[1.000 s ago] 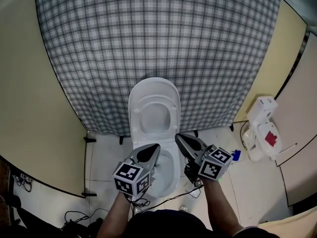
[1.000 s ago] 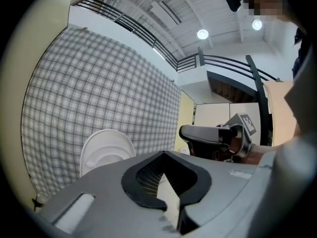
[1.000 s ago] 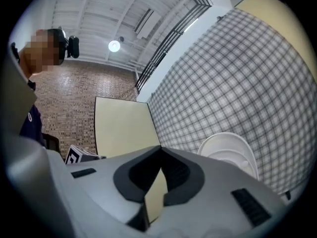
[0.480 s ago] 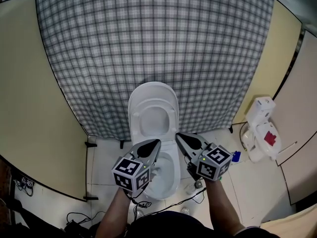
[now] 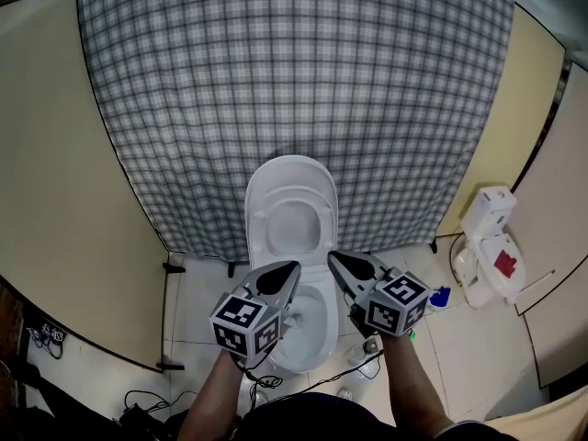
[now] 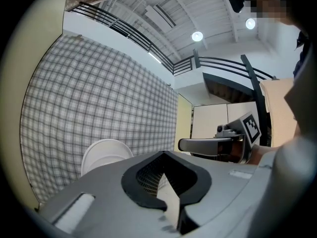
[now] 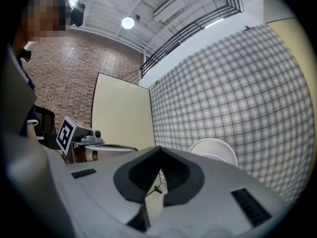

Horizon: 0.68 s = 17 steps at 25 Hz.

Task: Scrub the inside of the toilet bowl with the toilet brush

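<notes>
Toilet bowl point(image 5: 310, 327) stands on the floor in front of a checked curtain point(image 5: 276, 81), with its lid point(image 5: 292, 211) raised. The left gripper point(image 5: 287, 272) and right gripper point(image 5: 338, 261) hover side by side above the bowl, each with its fingers point(image 5: 274, 285) pressed together on nothing.

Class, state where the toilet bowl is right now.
In the head view the toilet bowl lies at lower centre, in front of the checked curtain, below and between the left hand-held gripper and the right hand-held gripper.
</notes>
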Motion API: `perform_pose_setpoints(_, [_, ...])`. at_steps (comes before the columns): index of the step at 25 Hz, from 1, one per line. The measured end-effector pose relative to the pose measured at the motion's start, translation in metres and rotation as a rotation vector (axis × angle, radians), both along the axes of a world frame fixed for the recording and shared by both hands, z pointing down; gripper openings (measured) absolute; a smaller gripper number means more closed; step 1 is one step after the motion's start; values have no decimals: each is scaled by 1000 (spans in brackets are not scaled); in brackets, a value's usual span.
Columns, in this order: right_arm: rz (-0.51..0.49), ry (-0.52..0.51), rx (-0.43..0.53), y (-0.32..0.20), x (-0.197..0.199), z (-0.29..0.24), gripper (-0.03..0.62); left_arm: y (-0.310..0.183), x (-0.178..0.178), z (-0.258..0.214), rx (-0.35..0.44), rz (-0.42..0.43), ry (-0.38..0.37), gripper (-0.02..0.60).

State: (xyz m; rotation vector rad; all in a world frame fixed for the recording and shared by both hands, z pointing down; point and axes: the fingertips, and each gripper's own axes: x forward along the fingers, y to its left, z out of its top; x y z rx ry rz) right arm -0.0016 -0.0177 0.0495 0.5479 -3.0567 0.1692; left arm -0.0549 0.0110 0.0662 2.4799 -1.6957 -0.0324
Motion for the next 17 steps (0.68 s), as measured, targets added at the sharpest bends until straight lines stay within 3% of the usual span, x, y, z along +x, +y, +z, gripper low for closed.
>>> perform_pose_setpoints(11, [-19,6,14,-2,8,5,2,-3,9,4,8,-12,1,11])
perform_pose_setpoints(17, [-7,7,16,10,-8,-1,2,8,-7,-2,6,0,-2,11])
